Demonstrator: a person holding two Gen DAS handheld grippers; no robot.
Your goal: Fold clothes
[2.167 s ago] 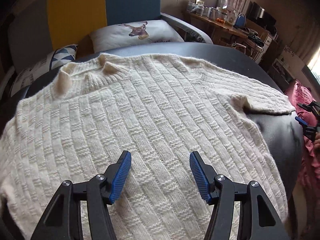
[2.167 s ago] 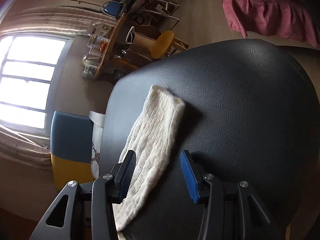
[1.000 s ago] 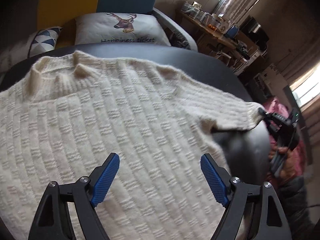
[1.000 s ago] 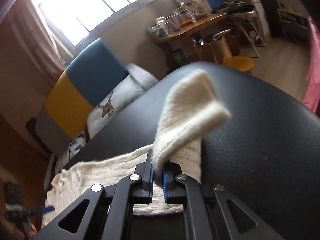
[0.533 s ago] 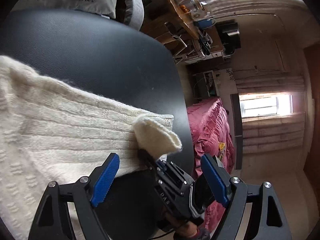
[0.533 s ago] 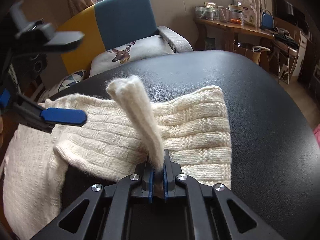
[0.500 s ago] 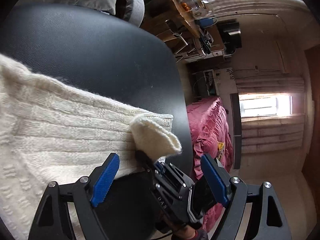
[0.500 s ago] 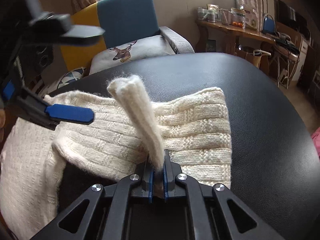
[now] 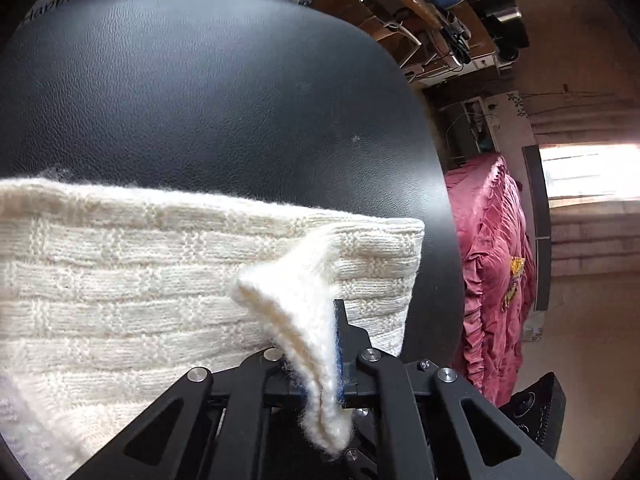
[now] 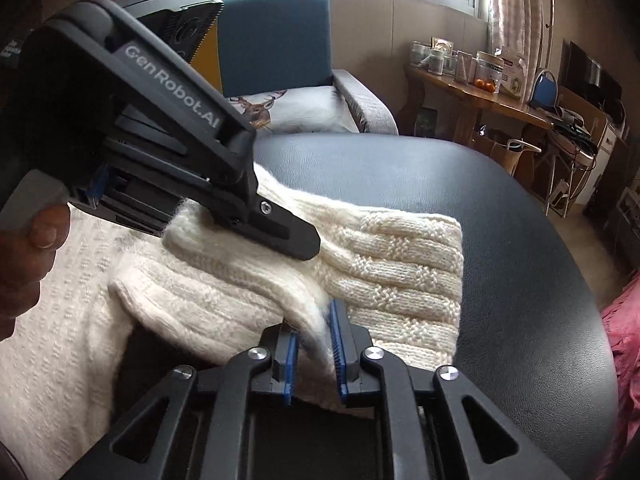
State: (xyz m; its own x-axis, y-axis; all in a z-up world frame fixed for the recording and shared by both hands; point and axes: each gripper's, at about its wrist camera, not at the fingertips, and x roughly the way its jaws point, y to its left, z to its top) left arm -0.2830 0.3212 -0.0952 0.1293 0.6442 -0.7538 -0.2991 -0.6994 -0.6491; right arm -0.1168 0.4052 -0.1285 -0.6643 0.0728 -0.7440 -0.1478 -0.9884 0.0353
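A cream knitted sweater [image 9: 140, 280] lies on a black leather table [image 9: 200, 100], its sleeve [image 10: 400, 272] stretched toward the table's right edge. My left gripper [image 9: 320, 360] is shut on a raised fold of the sleeve cuff [image 9: 296, 292], which sticks up between its fingers. In the right wrist view the left gripper [image 10: 296, 240] reaches in from the upper left over the sleeve, held by a hand [image 10: 24, 260]. My right gripper [image 10: 314, 344] sits at the same cuff edge. Its jaws are opening, with the wool loose between the blue pads [image 10: 338, 352].
Behind the table stands a blue and yellow armchair [image 10: 276, 32] with a deer cushion [image 10: 280, 108]. A wooden desk [image 10: 480, 92] with jars is at the back right. Pink bedding [image 9: 492, 260] lies beyond the table's rounded right edge.
My left gripper came in over the sleeve and closed on the raised cuff fold. My right gripper's jaws, which were pinching that fold, have parted a little.
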